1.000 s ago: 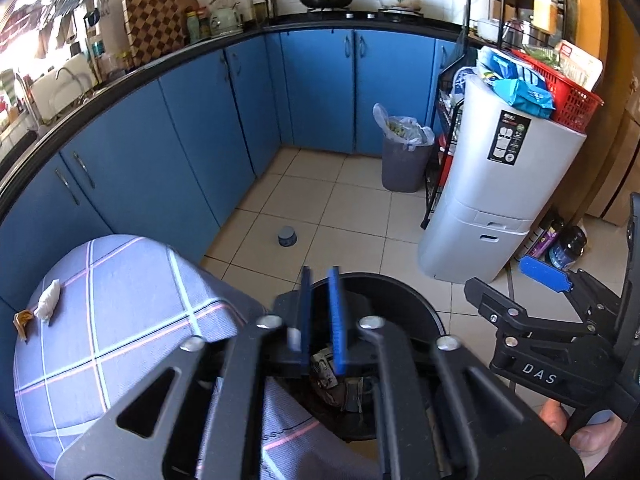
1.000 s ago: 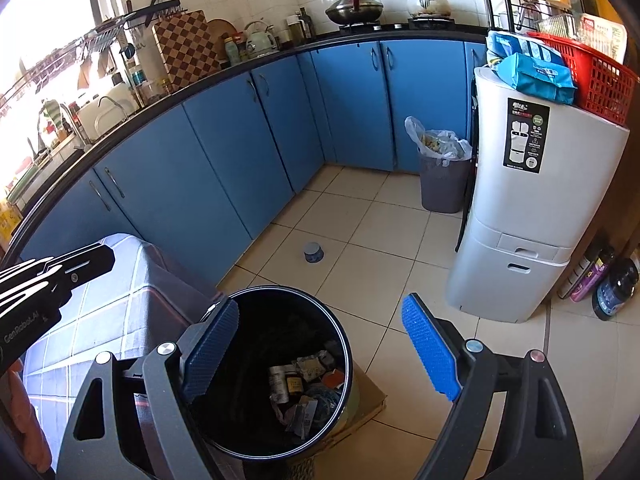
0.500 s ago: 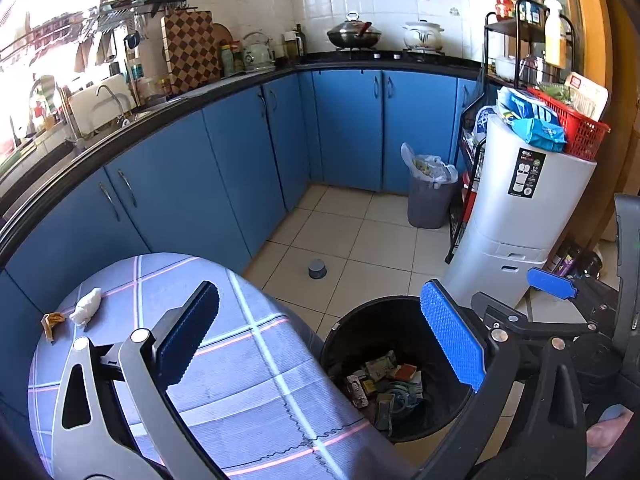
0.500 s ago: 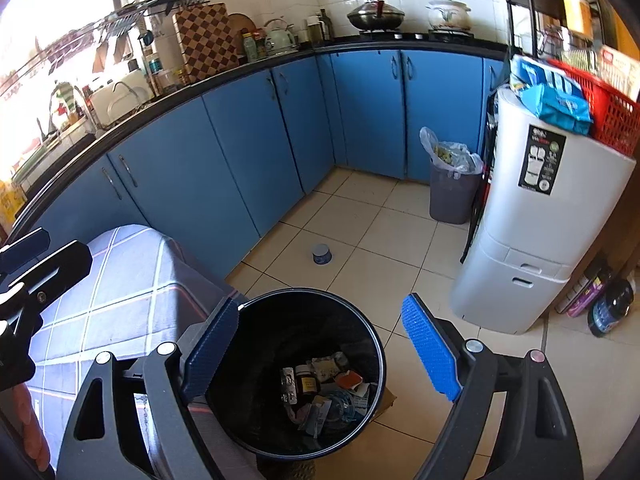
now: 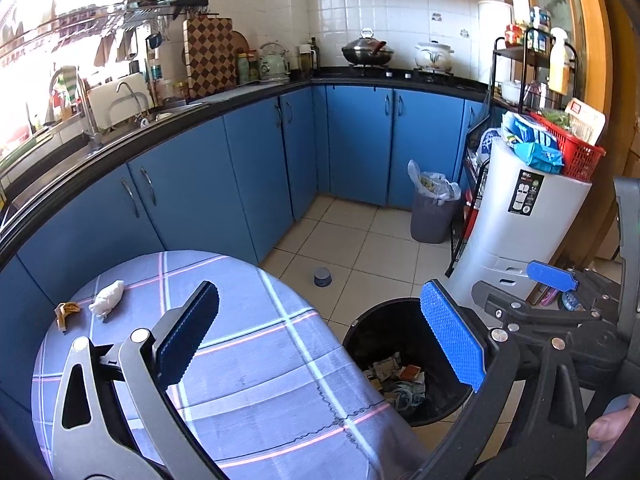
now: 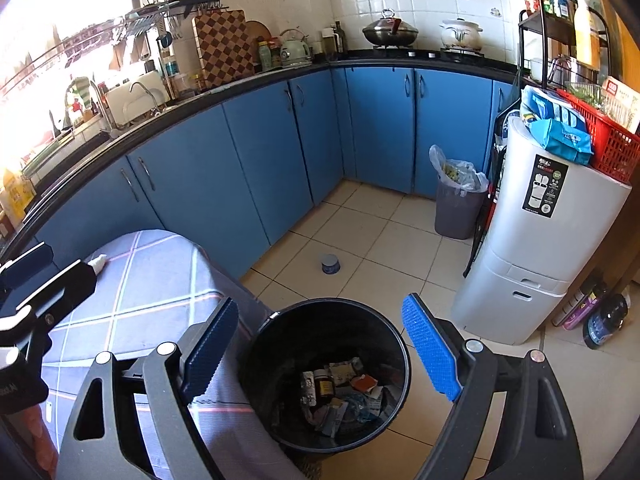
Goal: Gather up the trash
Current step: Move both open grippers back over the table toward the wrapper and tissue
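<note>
1. Your left claw [image 5: 324, 340] has its fingers spread wide apart and holds nothing; it hangs over the desk [image 5: 256, 408], near the edge beside the bin [image 5: 360, 332].
2. Your right claw [image 6: 320, 352] is likewise spread wide and holds nothing; it hangs above the bin [image 6: 256, 360], which shows between its fingers.
3. The bin is black and round, stands on the floor tiles right against the desk's draped cloth, and has mixed scraps [image 6: 340, 388] at its bottom, among them a small brown jar.
4. Trash left on the desk: a white crumpled wad [image 5: 107, 302] and, just beside it, a small orange-brown scrap [image 5: 66, 312], both at the far left part of the checked cloth, well apart from your left claw.
5. In the right wrist view only the tip of the wad [image 6: 98, 262] shows, behind the left claw's finger.
6. A small grey tin [image 5: 323, 277] sits on the floor tiles beyond the bin.
</note>
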